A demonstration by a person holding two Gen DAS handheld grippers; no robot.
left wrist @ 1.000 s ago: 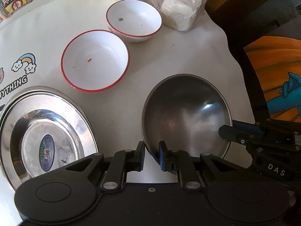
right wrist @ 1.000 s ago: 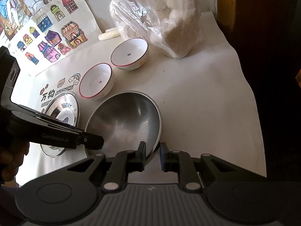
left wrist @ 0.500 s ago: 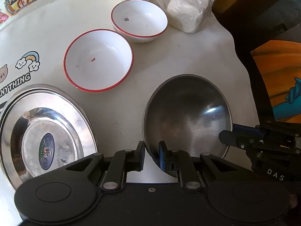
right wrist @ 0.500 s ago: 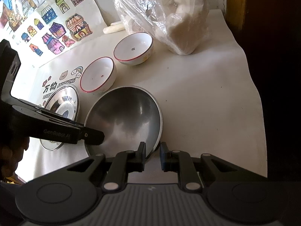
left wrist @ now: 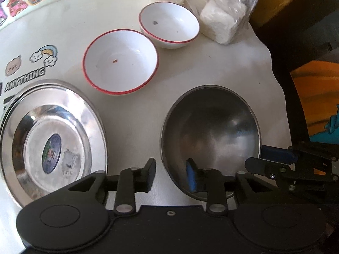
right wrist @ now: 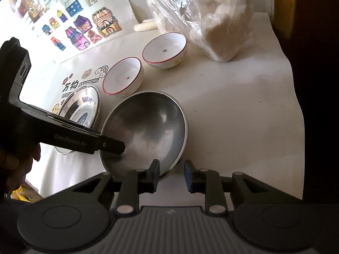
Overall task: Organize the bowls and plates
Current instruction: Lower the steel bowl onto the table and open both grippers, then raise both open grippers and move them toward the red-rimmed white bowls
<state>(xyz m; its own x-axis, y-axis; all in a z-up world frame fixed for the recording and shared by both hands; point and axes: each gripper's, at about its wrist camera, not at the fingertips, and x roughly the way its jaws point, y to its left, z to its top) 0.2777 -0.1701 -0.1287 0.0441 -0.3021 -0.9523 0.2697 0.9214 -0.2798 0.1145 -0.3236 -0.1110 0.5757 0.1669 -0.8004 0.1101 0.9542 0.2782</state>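
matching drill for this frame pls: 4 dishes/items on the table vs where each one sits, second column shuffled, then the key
1. steel bowl
2. steel plate
3. near white bowl
4. plastic bag

A. back of the table, behind the far white bowl
B. between both grippers' jaws, rim straddled
C. left of the steel bowl, sticker in its centre
D. just behind the steel plate

Pairs: 1-B, 2-C, 3-D, 4-A

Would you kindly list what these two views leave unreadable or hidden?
- Oval label in the shiny steel plate: left wrist view, print too small.
- Plate's near edge: right wrist view, left gripper covers it.
- Near rim of the dull steel bowl: both views, gripper bodies cover it.
- Clear plastic bag: contents blurred.
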